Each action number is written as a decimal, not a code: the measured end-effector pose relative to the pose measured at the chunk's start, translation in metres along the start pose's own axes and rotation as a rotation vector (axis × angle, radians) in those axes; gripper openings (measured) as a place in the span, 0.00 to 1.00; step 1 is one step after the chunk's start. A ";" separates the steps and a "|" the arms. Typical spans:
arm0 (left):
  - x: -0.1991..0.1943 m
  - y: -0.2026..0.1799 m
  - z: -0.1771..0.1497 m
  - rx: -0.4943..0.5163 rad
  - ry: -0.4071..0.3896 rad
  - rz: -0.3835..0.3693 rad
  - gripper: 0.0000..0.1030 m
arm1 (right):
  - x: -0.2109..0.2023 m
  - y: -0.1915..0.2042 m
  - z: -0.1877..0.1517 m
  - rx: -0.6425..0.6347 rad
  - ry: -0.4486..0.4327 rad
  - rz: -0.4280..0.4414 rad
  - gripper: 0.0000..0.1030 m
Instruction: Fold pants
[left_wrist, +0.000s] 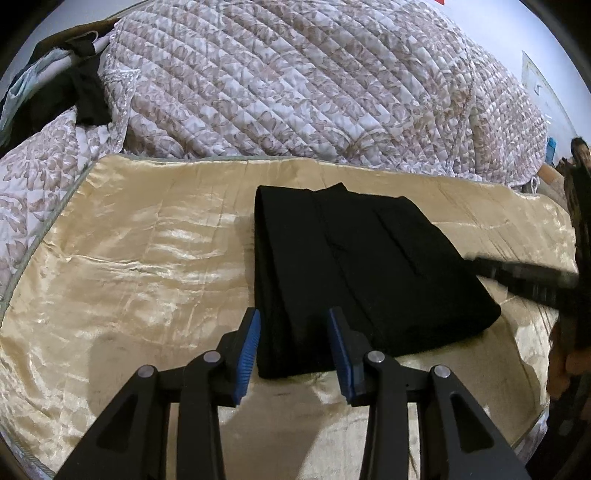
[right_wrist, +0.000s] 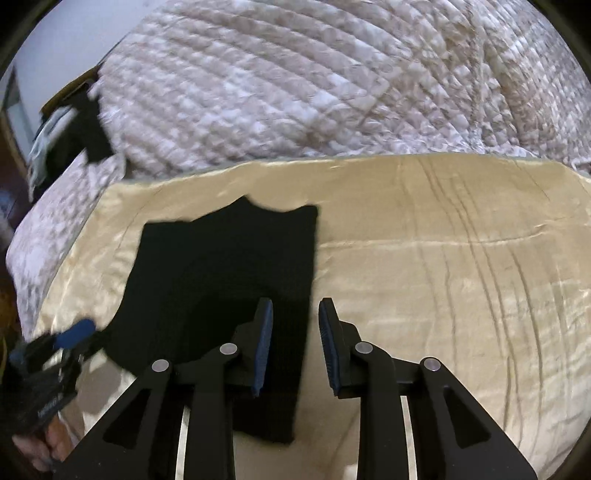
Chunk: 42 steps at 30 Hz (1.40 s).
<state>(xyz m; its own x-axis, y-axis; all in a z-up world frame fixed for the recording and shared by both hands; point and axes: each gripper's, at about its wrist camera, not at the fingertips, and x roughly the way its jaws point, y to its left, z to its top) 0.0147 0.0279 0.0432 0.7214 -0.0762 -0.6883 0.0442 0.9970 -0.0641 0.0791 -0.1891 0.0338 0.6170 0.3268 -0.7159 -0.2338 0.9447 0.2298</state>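
Observation:
The black pants (left_wrist: 354, 266) lie folded into a thick rectangle on a shiny cream satin sheet (left_wrist: 140, 258). My left gripper (left_wrist: 294, 325) is open and empty, just above the near left corner of the folded pants. In the right wrist view the pants (right_wrist: 221, 269) lie left of centre. My right gripper (right_wrist: 295, 314) is open and empty over their right edge. The left gripper (right_wrist: 55, 347) shows blurred at the lower left of that view. The right gripper's arm (left_wrist: 524, 275) shows blurred at the right of the left wrist view.
A quilted floral bedspread (left_wrist: 295, 81) is heaped behind the sheet. Dark and pale clothes (left_wrist: 62, 85) lie at the far left. The sheet's near edge drops off at the lower right (left_wrist: 532, 424). Bare satin stretches to the right of the pants (right_wrist: 461, 295).

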 end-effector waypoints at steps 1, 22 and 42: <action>0.000 0.000 -0.001 0.000 -0.001 0.002 0.40 | 0.001 0.006 -0.008 -0.018 0.021 0.009 0.25; 0.005 -0.012 -0.041 0.024 0.097 0.024 0.55 | -0.024 0.026 -0.086 -0.128 0.047 -0.032 0.51; 0.006 -0.009 -0.042 0.037 0.099 0.023 0.66 | -0.022 0.031 -0.090 -0.165 0.048 -0.047 0.60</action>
<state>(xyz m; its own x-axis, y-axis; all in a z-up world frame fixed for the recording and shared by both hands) -0.0106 0.0178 0.0095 0.6504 -0.0526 -0.7577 0.0555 0.9982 -0.0217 -0.0093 -0.1697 -0.0025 0.5948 0.2769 -0.7547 -0.3276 0.9408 0.0870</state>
